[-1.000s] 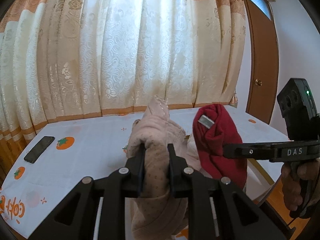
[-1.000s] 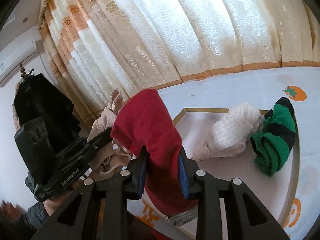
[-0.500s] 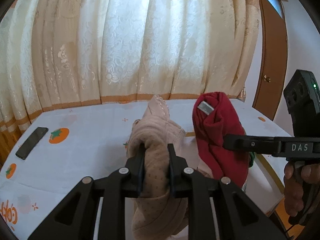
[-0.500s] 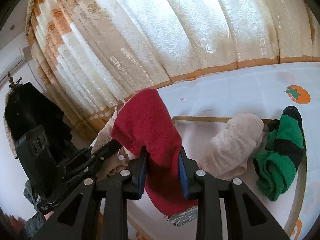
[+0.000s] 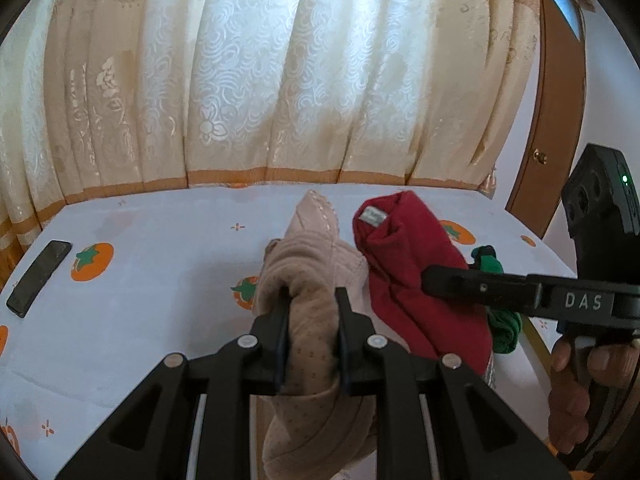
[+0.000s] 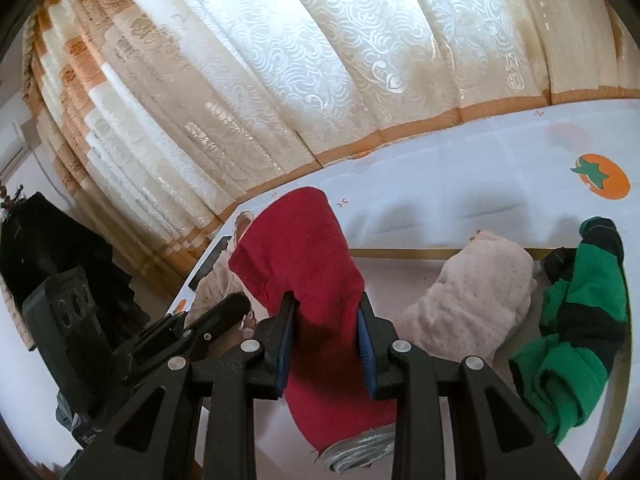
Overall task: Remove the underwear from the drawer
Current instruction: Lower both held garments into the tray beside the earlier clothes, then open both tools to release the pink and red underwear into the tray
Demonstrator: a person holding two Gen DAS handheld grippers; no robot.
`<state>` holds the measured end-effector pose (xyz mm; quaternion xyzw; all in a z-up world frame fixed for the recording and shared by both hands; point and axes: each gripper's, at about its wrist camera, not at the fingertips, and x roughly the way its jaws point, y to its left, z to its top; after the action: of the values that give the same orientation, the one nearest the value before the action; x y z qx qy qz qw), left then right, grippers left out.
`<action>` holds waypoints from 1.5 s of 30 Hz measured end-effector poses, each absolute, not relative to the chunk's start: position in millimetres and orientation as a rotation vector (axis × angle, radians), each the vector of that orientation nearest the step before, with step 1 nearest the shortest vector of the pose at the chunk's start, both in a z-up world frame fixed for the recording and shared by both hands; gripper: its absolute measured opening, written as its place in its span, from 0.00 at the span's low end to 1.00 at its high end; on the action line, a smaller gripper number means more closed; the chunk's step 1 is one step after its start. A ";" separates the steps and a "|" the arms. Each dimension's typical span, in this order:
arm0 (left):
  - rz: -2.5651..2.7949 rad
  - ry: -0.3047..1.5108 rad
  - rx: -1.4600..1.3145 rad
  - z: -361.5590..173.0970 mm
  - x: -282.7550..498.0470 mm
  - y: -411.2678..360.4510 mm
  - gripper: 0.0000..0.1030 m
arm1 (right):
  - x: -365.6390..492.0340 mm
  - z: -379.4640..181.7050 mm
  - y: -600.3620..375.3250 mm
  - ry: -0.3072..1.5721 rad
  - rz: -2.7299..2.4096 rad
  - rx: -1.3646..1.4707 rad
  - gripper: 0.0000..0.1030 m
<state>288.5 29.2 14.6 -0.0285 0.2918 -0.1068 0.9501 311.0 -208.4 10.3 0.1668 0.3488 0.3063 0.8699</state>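
Red underwear (image 6: 316,280) pinched in right hand-held gripper (image 6: 326,320)

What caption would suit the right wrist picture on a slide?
Right gripper lifts red underwear above the drawer, where pale pink and green-and-black pieces lie.

Left claw (image 5: 310,320) and right claw (image 6: 326,334) side by side, both clamped on cloth.

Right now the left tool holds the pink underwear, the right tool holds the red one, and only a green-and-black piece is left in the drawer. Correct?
Not quite. The left tool does hold the pink underwear and the right tool the red underwear, but the right wrist view shows two pieces in the drawer: the green-and-black piece and a cream one.
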 end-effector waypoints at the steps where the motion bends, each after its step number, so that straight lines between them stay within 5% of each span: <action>1: -0.214 0.602 -0.059 14.0 292.6 28.9 0.17 | 313.4 9.0 -207.1 0.734 0.635 0.351 0.30; 24: -0.197 0.780 -0.088 -16.2 349.5 19.0 0.18 | 355.5 -21.8 -195.6 0.839 0.461 0.381 0.30; 32: -0.186 0.784 -0.091 -16.4 351.0 19.3 0.38 | 361.8 -22.4 -190.3 0.852 0.471 0.360 0.34; 35: -0.195 0.773 -0.087 -15.5 346.5 18.3 0.40 | 356.5 -18.0 -191.4 0.828 0.488 0.361 0.44; 39: -0.171 0.737 -0.095 -9.5 337.3 21.4 0.56 | 344.8 -11.4 -195.1 0.788 0.497 0.345 0.50; 45: -0.173 0.704 -0.121 -0.4 323.1 25.4 0.59 | 329.3 -5.0 -206.3 0.772 0.494 0.368 0.54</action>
<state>323.1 25.4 -0.4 -0.0590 0.3441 -0.0846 0.9333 329.3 -206.3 -5.0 0.1768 0.3704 0.2372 0.8805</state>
